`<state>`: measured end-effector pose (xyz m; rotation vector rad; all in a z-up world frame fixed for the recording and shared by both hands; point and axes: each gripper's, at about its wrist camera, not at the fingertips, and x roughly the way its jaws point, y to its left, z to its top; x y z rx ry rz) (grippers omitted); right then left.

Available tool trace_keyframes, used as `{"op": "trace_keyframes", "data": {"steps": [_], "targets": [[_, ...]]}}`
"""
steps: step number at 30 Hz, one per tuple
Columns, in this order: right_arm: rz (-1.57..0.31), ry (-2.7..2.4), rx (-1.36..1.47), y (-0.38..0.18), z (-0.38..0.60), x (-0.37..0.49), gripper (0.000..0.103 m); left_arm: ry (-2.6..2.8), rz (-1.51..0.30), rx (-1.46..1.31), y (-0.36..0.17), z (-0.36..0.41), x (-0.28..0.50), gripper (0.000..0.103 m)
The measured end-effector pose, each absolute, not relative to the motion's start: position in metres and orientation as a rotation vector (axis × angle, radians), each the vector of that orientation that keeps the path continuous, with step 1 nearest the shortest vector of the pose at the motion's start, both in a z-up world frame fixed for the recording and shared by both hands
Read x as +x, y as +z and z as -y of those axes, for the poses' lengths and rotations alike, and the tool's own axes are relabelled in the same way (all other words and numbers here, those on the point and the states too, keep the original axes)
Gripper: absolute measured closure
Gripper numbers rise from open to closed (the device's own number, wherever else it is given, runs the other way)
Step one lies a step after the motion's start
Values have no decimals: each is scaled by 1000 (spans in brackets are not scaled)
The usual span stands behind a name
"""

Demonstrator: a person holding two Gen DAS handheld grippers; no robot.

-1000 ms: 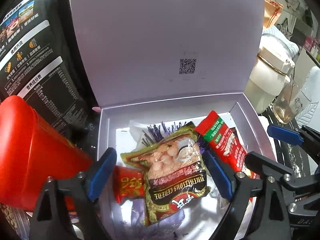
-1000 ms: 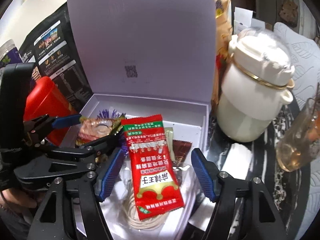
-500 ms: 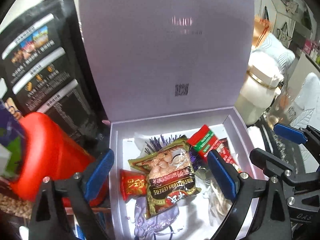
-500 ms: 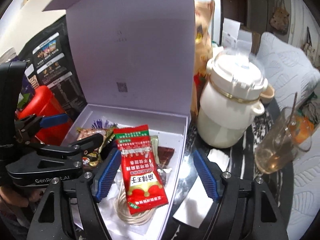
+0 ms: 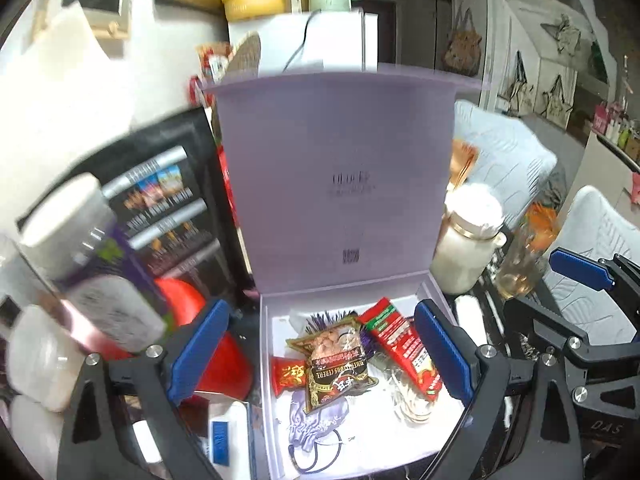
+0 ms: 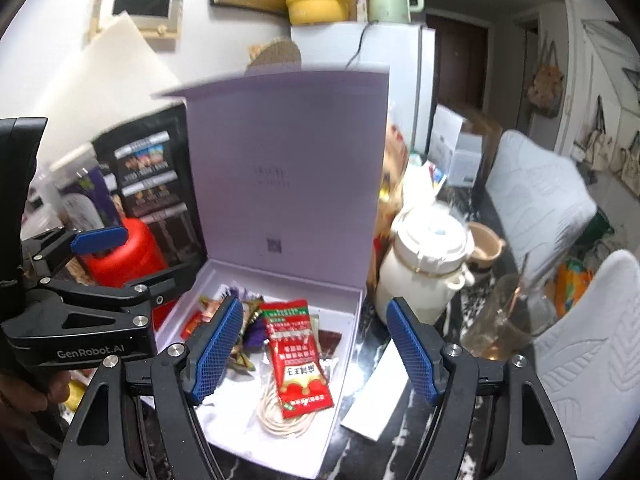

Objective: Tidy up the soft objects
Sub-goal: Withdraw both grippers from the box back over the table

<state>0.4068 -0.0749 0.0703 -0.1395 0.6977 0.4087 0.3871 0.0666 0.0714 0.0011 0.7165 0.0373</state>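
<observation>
item: lilac gift box [image 5: 269,408], lid [image 5: 336,168] standing upright at the back, on a dark marbled tabletop [image 6: 404,452].

contents, all lying loose on the white liner: brown cereal packet [image 5: 336,364] in the middle; long red sachet [image 5: 404,350] to its right, leaning toward the right wall; small red packet [image 5: 289,374] to its left; lilac drawstring pouch [image 5: 316,420] in front, cord trailing; coil of pale cord [image 6: 280,416] partly under the red sachet; a dark brown sachet [image 6: 330,338] near the right wall.

left gripper [image 5: 320,354]: jaws spread wide, nothing between the pads, hanging above the box. right gripper [image 6: 316,354]: jaws apart, empty, above the box's right half.

around the box: red container [image 6: 120,256] and black printed pouch [image 5: 160,216] to the left, cream lidded jar [image 6: 424,272] and a glass [image 6: 504,328] to the right.

progress, as judged: the soft items appear gathered in the box; lid not yet shut, which looks like the remaining step. no soft item is seen outside it, though the view is cluttered.

change against the earlier frames: both grippers have risen and pulled back from the box, which now looks smaller, with more of the room showing. both sets of jaws stand a little wider. contents lie as they did.
</observation>
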Motion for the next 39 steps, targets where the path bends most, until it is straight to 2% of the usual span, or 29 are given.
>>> {"op": "trace_keyframes", "data": {"steps": [13,18,21,30,39], "targets": [[-539,384,-118,142,90,341,28,22,-556,17,137,-62,316,8],[-486,377,-119,159,95,311,22,15,-513,28,154,-58,286,8],[-464,370,-121,166,97,293,16,12,-486,39,163,-56,265,8],[-410,317,-110,176,107,241,8,-6,-437,59,170,-52,220,8],[-407,271,-92,168,118,205,8,-35,-450,51,153,-46,186,8]]}}
